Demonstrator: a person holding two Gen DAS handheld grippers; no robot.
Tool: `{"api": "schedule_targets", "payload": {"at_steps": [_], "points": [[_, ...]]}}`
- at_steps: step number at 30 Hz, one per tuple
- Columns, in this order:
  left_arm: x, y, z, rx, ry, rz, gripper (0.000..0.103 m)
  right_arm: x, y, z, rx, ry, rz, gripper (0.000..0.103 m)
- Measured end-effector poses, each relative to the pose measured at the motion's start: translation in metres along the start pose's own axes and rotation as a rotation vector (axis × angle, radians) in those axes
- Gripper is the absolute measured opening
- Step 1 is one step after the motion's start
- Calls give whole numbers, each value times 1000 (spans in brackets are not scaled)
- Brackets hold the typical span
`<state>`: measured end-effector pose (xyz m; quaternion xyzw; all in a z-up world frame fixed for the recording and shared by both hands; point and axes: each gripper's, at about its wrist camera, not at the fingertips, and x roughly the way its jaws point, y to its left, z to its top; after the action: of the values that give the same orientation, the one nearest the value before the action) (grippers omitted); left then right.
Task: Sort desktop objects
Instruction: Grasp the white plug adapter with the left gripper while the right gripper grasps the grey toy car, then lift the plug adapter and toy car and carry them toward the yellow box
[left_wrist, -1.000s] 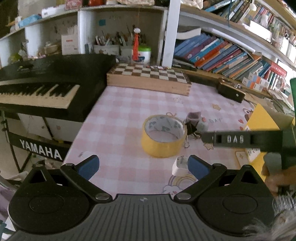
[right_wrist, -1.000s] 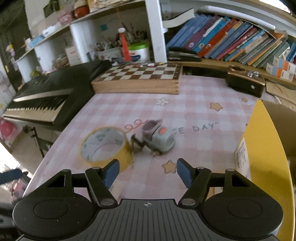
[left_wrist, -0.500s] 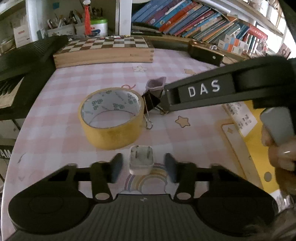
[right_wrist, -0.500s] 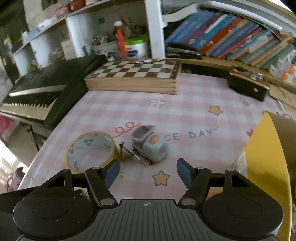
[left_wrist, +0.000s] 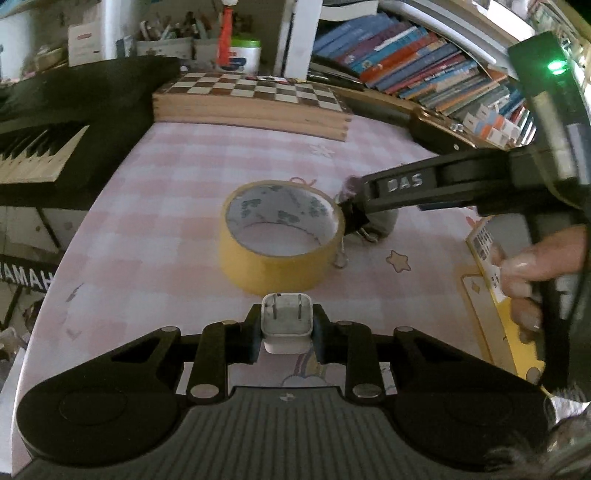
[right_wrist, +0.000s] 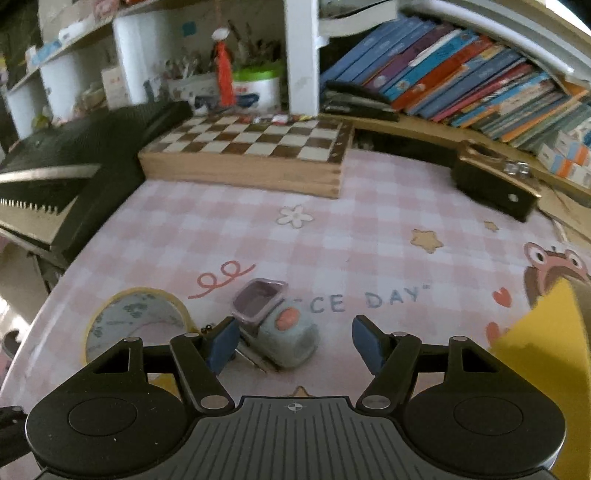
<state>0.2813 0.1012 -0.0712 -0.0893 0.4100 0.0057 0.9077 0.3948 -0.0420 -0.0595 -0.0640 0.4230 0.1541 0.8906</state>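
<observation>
Pink checked table spreads ahead of both grippers. Chessboard box, closed, lies far ahead at the table's back edge; contents hidden. Keyboard off to the left of the left gripper. Yellow box at the right of the right gripper; inside not visible.

Roll of yellow tape lies flat just ahead of the left gripper, hollow core showing only table.

Small grey-blue toy with a purple open cup at its top lies on its side between the right gripper's jaws, nearer the left jaw; cup looks empty. A black binder clip sits against the tape's right side.

Right gripper: jaws apart, pads not pressing the toy.

Left gripper: jaws have just been closing, now clamped on the white plug adapter, prongs facing up, just short of the tape.
</observation>
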Motion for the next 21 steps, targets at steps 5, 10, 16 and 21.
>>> {"api": "schedule_targets", "payload": {"at_steps": [5,10,16,21], "points": [[-5,4,0,-15,-4,1,24,19,6,8,-28,20,6,67],[-9,8,1,-24,-6,1,24,32,-6,9,52,42,69,62],[-17,12,4,-27,-25,-2,24,19,-7,8,61,10,53,61],[-27,15,5,-34,-49,-9,24,-8,-7,14,80,-69,50,61]]}}
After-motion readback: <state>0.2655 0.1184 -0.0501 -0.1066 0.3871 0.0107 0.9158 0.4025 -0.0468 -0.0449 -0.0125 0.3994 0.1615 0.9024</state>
